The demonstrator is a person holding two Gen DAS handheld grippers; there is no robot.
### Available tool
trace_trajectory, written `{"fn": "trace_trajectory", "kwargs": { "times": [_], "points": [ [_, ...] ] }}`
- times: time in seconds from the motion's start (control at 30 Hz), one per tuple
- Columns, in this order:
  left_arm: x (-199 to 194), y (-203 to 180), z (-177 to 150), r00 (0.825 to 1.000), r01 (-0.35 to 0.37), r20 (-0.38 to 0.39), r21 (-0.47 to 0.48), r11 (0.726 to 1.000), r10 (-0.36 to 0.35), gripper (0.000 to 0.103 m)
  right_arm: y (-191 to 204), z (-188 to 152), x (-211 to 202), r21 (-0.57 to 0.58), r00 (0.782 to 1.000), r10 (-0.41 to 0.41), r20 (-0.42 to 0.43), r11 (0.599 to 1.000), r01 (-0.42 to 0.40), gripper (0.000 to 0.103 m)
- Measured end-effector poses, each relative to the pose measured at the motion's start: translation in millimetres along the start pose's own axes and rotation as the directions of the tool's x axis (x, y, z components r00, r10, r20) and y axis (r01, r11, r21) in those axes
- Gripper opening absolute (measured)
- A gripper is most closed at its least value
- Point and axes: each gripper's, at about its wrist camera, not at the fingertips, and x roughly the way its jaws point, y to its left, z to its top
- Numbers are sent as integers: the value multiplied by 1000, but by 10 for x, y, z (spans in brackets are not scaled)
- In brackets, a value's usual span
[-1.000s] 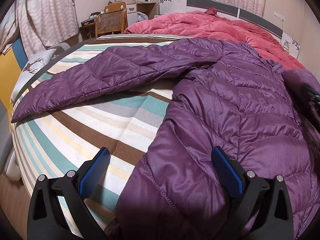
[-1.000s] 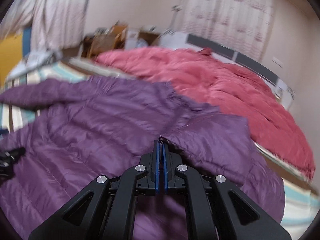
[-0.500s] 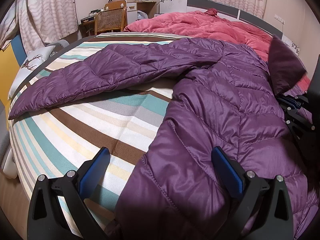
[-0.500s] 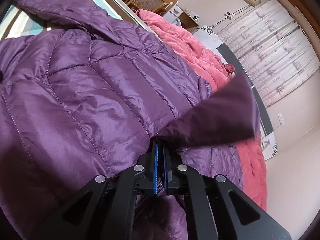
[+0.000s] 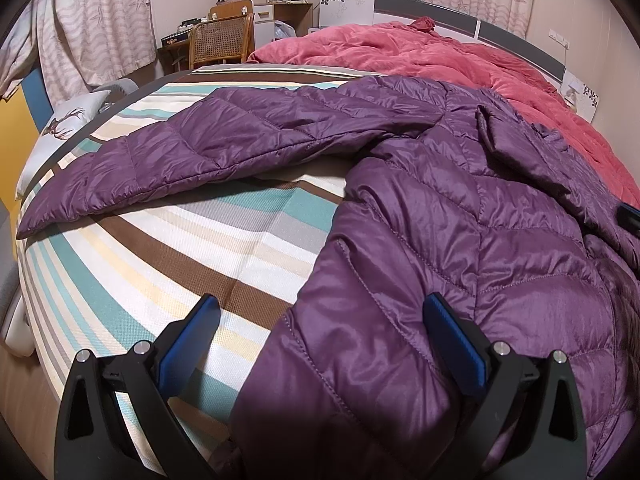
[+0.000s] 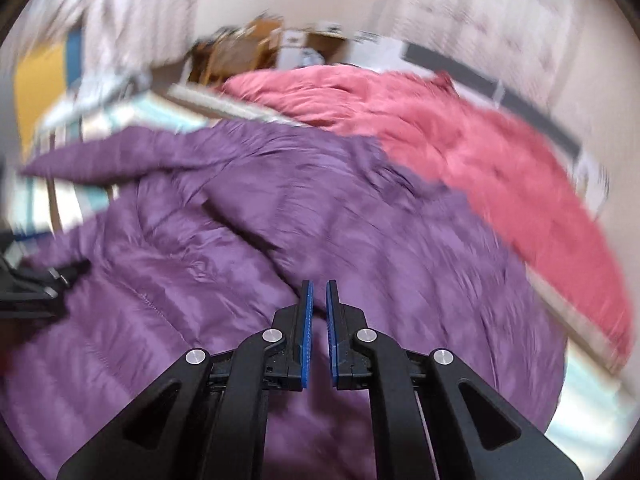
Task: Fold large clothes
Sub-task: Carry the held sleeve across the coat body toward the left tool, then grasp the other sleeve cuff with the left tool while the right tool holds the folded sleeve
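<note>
A purple quilted down jacket (image 5: 460, 216) lay spread across the bed (image 5: 168, 248), on a sheet striped in brown, teal, cream and grey. One sleeve (image 5: 208, 148) stretched out to the left over the stripes, its cuff near the bed's left edge. The other sleeve (image 5: 516, 140) lay folded across the jacket's upper body, ending in a cuff near the collar. Behind the jacket, a rumpled pink-red duvet (image 5: 432, 52) covered the far part of the bed up to the headboard (image 5: 424, 4).

The left gripper (image 5: 320, 340) hovered low over the jacket's near hem, its blue-padded fingers (image 5: 188, 340) wide apart: one over the striped sheet, the other over the purple fabric, with the hem's edge between them. Nothing was held.

The right wrist view was blurred by motion. The right gripper (image 6: 319, 320) sat above the jacket's (image 6: 240, 240) body, its fingers (image 6: 307, 328) close together but with a narrow gap between the blue pads, and no fabric between them. In the left wrist view, a small part of the right gripper showed at the far right edge, just beside the jacket.

In the background stood a wicker-backed chair (image 5: 222, 40) by a desk, patterned curtains (image 5: 96, 20) and a pillow with a deer print (image 5: 66, 128) off the bed's left side.
</note>
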Motion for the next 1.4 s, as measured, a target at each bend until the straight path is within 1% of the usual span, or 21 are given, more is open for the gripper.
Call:
{"fn": "trace_trajectory", "kwargs": {
  "times": [0.1,0.13,0.17,0.2,0.27,0.3,0.33,0.4,0.43,0.47,0.5,0.67,0.73,0.8,0.9,0.97,1.07,1.1,1.27,1.33,1.4],
  "points": [
    [2,-1,-1,1000,-2,1,1,1000,2,101,-498,-114,-79,193,999,-38,3,980,37,5],
    [1,1,-1,1000,-4,1,1,1000,4,101,-766,-183,-98,284,994,-111,-15,952,111,5],
    [2,-1,0,1000,-6,1,2,1000,6,101,-923,-225,-87,339,987,-156,-31,927,157,5],
    [1,-3,0,1000,-8,2,3,1000,8,101,-1116,-280,-79,407,981,-189,-47,893,191,5],
    [-2,-7,-1,1000,-10,2,4,1000,10,101,-1355,-349,-12,493,973,-215,-83,840,227,5],
    [-2,-7,-2,1000,-9,2,4,1000,9,101,-1461,-389,60,533,973,-205,-105,814,229,5],
    [-2,-8,-3,1000,-9,2,3,1000,9,101,-1479,-412,140,553,974,-191,-120,802,226,5],
    [-2,-8,-3,1000,-9,2,4,1000,9,101,-1492,-437,313,587,983,-128,-133,789,182,5],
    [-2,-8,-3,1000,-9,2,4,1000,9,101,-1457,-452,423,605,988,-78,-130,783,141,5],
    [-1,-7,-2,1000,-8,2,3,1000,8,101,-1394,-461,525,613,992,-32,-122,784,101,5],
    [-1,-10,-2,1000,-8,1,2,1000,8,101,-1323,-462,567,609,993,-14,-115,789,82,5],
    [1,-10,1,1000,-10,2,2,1000,10,101,-1110,-435,580,534,991,30,-129,844,44,5],
    [-1,-22,0,1000,-19,4,7,1000,19,101,-1154,-453,560,542,992,32,-125,840,41,5],
    [-19,-52,3,999,-37,10,20,999,37,101,-1173,-474,575,551,994,18,-106,834,44,5],
    [-56,-79,20,999,-49,9,33,998,49,101,-1114,-423,569,510,993,-22,-116,856,79,5],
    [-90,-68,45,999,-38,7,36,999,38,101,-1121,-391,559,498,992,-35,-121,862,91,5],
    [-187,-8,114,999,-26,23,32,999,26,101,-1087,-372,307,478,993,-92,-80,870,119,5],
    [-227,21,139,999,-28,37,25,999,27,101,-1111,-408,167,492,991,-113,-65,861,130,5],
    [-360,260,313,994,-7,105,-24,1000,10,101,-1193,-590,240,514,988,-107,-113,844,151,5],
    [-321,383,400,994,-28,107,-40,999,32,101,-1222,-642,278,535,990,-93,-109,834,138,5],
    [-257,505,469,995,-38,86,-55,998,43,101,-1206,-639,293,526,988,-101,-115,838,147,5]
  ]
}}
